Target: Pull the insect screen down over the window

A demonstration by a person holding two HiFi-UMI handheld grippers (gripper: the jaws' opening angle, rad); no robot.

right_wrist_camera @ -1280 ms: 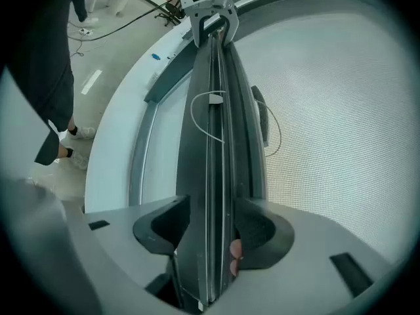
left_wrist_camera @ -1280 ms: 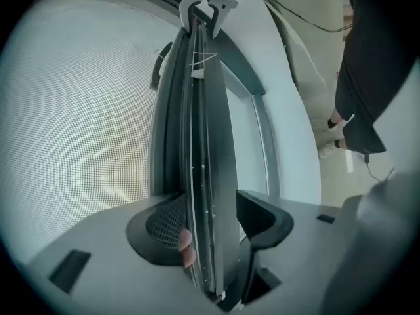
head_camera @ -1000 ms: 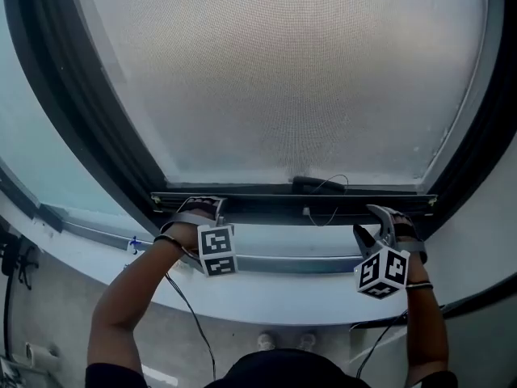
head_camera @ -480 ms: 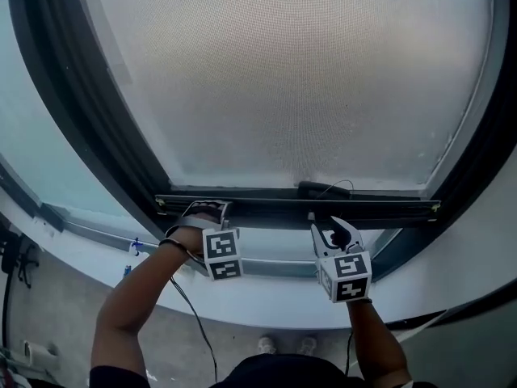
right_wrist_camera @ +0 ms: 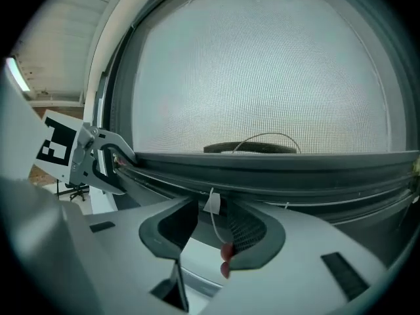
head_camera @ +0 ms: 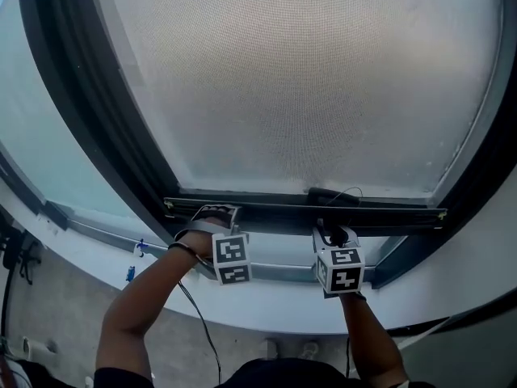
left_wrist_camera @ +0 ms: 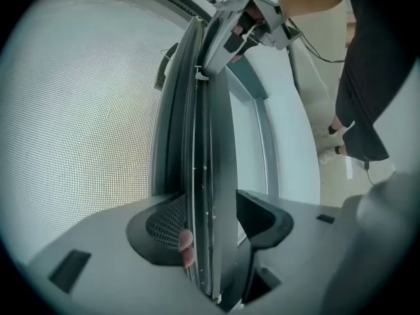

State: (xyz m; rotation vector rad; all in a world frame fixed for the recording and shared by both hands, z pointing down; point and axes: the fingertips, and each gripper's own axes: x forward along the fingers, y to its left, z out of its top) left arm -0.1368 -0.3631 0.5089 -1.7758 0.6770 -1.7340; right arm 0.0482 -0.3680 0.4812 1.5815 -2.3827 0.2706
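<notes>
Insect screen [head_camera: 299, 79]: grey mesh fills most of the dark window frame [head_camera: 97, 111]; its dark bottom bar [head_camera: 275, 212] runs left to right just above the hands.
Around it: a dark handle [head_camera: 327, 194] sits on the far side of the bar, right of centre, with a thin cord looped over it. A white pull cord [right_wrist_camera: 213, 225] with a small tag [right_wrist_camera: 212, 203] hangs from the bar.
Left gripper [head_camera: 214, 215]: clamped across the bar near its left part, one jaw on the mesh side and one on the near side. The forearm reaches up from the lower left.
Right gripper [head_camera: 333, 234]: just under the bar below the handle. Its jaws have just been closing but stand apart, with the pull cord hanging between them, unpinched. The forearm rises almost straight from below.
Room: a strip of uncovered pane lies between the bar and the silver lower rail [head_camera: 279, 272]. The white sill [head_camera: 266, 305] curves nearer.
</notes>
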